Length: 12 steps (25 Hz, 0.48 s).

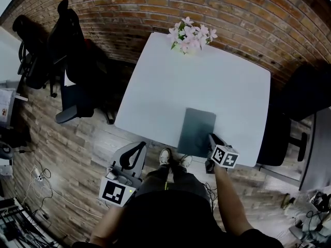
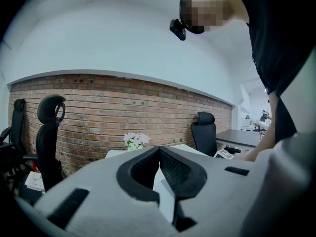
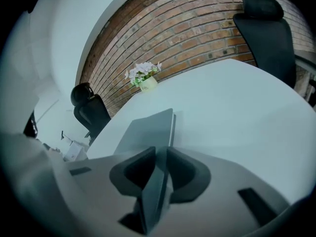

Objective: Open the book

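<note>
- Book (image 1: 196, 132): dark, flat at the surface's (image 1: 155, 87) near edge.
- Right gripper (image 1: 213, 139): fingers clamped on its cover, same edge; best lift the cover alone, in an arc.
- Left gripper (image 1: 138, 148): fingers together, empty, off that edge.

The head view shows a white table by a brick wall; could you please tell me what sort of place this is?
Most likely an office or workroom: black swivel chairs stand by the brick wall beside a white table, and cables trail across the floor.
</note>
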Motion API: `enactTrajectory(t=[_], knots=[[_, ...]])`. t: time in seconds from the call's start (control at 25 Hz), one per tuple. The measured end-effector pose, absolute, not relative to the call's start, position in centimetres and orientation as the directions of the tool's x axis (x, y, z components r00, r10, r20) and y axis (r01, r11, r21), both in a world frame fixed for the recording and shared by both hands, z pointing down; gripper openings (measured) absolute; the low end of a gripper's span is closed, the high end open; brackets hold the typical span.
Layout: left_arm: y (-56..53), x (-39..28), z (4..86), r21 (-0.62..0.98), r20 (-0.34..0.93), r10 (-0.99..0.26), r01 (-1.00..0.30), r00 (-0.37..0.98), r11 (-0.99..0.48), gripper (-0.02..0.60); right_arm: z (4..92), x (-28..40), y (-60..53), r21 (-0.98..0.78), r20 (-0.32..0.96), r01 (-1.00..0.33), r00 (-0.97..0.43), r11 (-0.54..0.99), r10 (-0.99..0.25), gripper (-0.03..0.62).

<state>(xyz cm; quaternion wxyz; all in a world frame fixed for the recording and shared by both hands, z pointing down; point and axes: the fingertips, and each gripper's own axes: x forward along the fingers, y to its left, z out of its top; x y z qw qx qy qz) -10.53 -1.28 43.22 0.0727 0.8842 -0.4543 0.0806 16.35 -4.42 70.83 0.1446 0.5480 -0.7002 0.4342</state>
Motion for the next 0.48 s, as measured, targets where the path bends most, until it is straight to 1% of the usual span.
enactTrajectory(t=[0.08, 0.48], knots=[[-1.2, -10.5, 43.3, 0.057, 0.212, -0.792, -0.816, 0.573, -0.575, 0.025, 70.7, 16.4, -4.4, -0.467, 0.665, -0.884, -0.369, 0.023, -0.650, 0.074], [-1.5, -9.7, 43.1, 0.065, 0.202, -0.788, -0.810, 0.582, -0.582, 0.025, 68.7, 16.4, -4.6, -0.502, 0.608, -0.863, -0.395, 0.051, -0.689, 0.038]])
